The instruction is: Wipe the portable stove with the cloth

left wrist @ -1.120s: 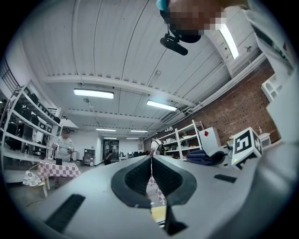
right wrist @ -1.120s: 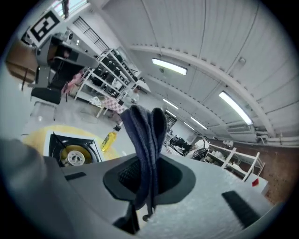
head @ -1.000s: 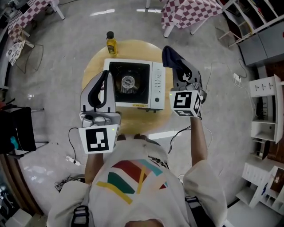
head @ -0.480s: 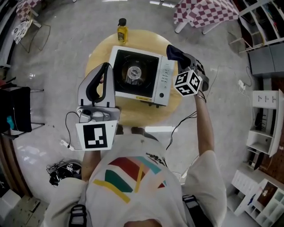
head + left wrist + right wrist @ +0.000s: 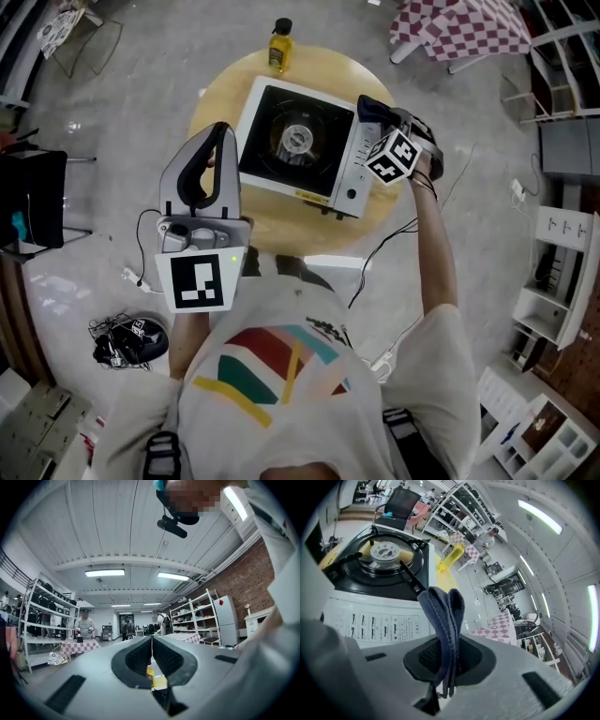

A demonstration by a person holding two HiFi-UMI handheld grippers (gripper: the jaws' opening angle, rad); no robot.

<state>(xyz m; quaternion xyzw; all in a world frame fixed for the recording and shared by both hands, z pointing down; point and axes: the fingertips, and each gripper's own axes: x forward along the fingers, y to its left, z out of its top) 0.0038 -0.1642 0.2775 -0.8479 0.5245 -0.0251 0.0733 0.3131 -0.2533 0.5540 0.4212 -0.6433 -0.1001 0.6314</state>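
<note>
The portable stove, white with a black burner top, sits on a round wooden table. My right gripper hovers over the stove's right-hand control panel, shut on a dark blue cloth. In the right gripper view the folded cloth stands up between the jaws of the right gripper, with the stove's burner and printed panel just beyond. My left gripper is held above the table's left edge beside the stove. In its own view the left gripper is shut with nothing between the pads.
A yellow bottle stands on the table behind the stove, also the bottle past the burner. A cable trails off the table's front. A black chair is at left, floor cables lower left, and white shelves at right.
My right gripper with the cloth has moved in from beside the table to over the stove's right side. The left gripper has stayed shut at the stove's left.
</note>
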